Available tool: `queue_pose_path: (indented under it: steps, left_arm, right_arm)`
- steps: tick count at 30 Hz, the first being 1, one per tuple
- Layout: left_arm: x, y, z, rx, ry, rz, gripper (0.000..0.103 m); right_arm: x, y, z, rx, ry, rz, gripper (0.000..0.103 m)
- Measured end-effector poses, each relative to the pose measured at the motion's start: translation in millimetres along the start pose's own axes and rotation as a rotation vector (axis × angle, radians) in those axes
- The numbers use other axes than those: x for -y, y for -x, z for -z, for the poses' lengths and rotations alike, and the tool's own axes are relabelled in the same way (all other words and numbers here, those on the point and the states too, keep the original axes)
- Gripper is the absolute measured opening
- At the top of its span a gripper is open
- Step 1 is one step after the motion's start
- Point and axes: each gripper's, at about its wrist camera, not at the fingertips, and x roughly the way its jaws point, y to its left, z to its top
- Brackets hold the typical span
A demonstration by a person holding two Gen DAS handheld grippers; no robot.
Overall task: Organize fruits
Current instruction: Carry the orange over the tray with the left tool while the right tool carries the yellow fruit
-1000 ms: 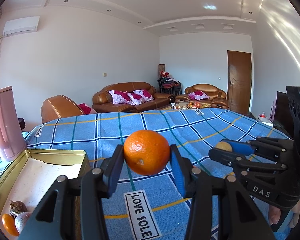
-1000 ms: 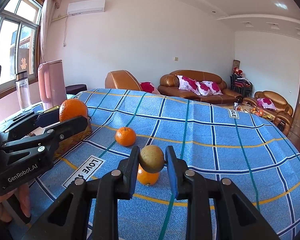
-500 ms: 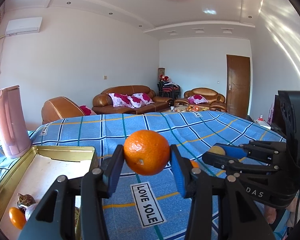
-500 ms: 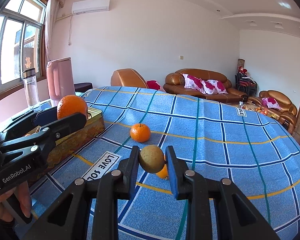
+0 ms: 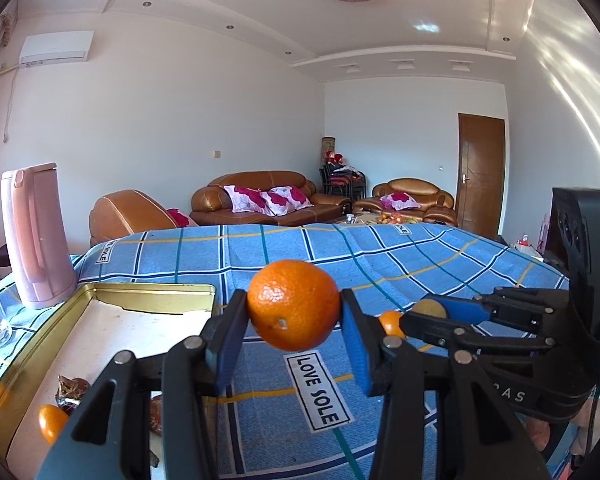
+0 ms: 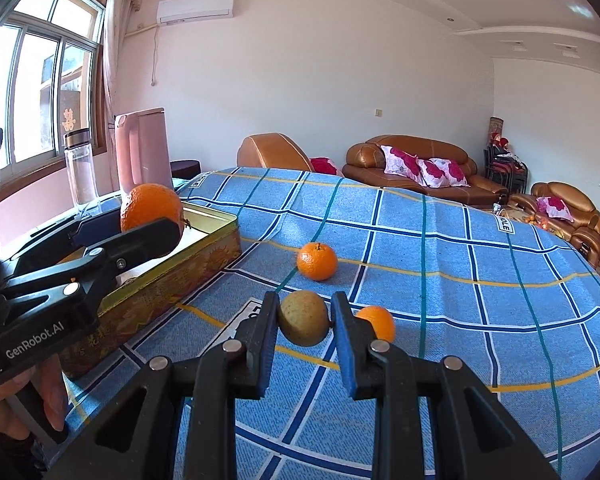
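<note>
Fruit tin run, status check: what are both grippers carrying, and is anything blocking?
Left hand-held gripper shut on orange. Right hand-held gripper shut on brown fruit. Gold tin alongside, nothing blocking.

Tin (image 6: 172,280) left of two oranges (image 6: 317,261) on cloth (image 6: 460,280).

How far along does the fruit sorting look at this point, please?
Partly done. A small orange already lies in the gold tin. In hand: the left claw grips a big orange near the tin, and the right claw grips a brownish-green fruit. Left: two oranges on the blue cloth, one far, one behind the right claw.
</note>
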Motion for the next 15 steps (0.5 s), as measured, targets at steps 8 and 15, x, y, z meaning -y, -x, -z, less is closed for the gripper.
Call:
queue_pose_path:
  steps: [8,15]
  left_arm:
    - [-13,12,0,0.008,0.004,-0.02,0.047]
    - [-31,21,-1,0.013,0.017,-0.047,0.047]
  right_arm:
    - [-18,-4,-1,-0.001,0.02,-0.027,0.028]
    - [-35,-11,-5,-0.008,0.041,-0.048,0.028]
